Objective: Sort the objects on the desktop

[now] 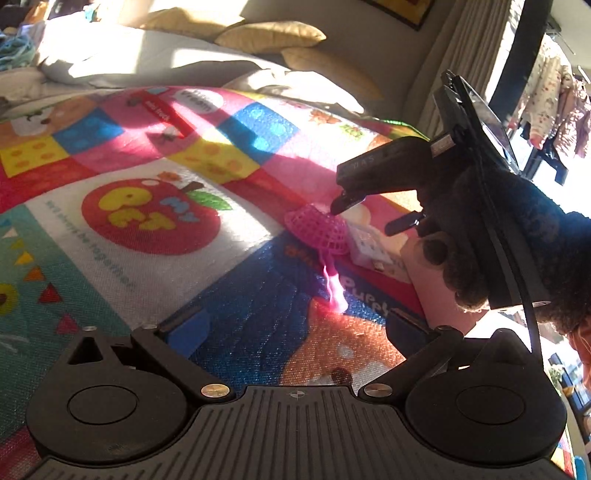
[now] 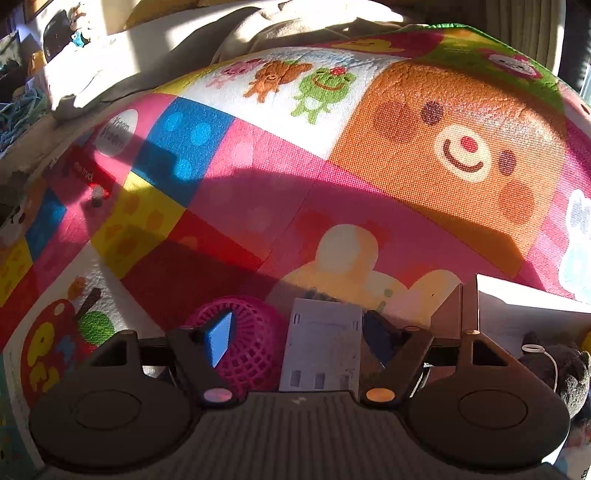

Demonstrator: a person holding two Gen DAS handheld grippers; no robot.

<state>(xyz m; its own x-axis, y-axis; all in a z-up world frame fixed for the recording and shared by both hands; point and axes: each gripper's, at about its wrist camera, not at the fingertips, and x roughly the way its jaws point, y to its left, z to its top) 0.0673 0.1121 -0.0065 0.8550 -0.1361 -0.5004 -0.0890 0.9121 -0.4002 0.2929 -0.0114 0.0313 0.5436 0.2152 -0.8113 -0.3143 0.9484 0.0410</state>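
Pink mesh ball [image 2: 243, 350] & white box [image 2: 321, 350] sit side by side on play mat [image 2: 258, 184] (bright cartoon print); right gripper [image 2: 299, 343] fingers spread above them w/ nothing held, left gripper [image 1: 295, 332] also apart.

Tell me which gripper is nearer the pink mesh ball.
Right. The right gripper hangs open just above the pink mesh ball, beside the white box. The left gripper sits farther back.

You are working over a bright patchwork play mat [image 1: 155, 206] crossed by hard sunlight and deep shadow, with tan cushions [image 1: 273, 35] on a pale sofa behind it, beige curtains [image 1: 465, 62] at the right, and children's clothes [image 1: 554, 99] hanging by the window.
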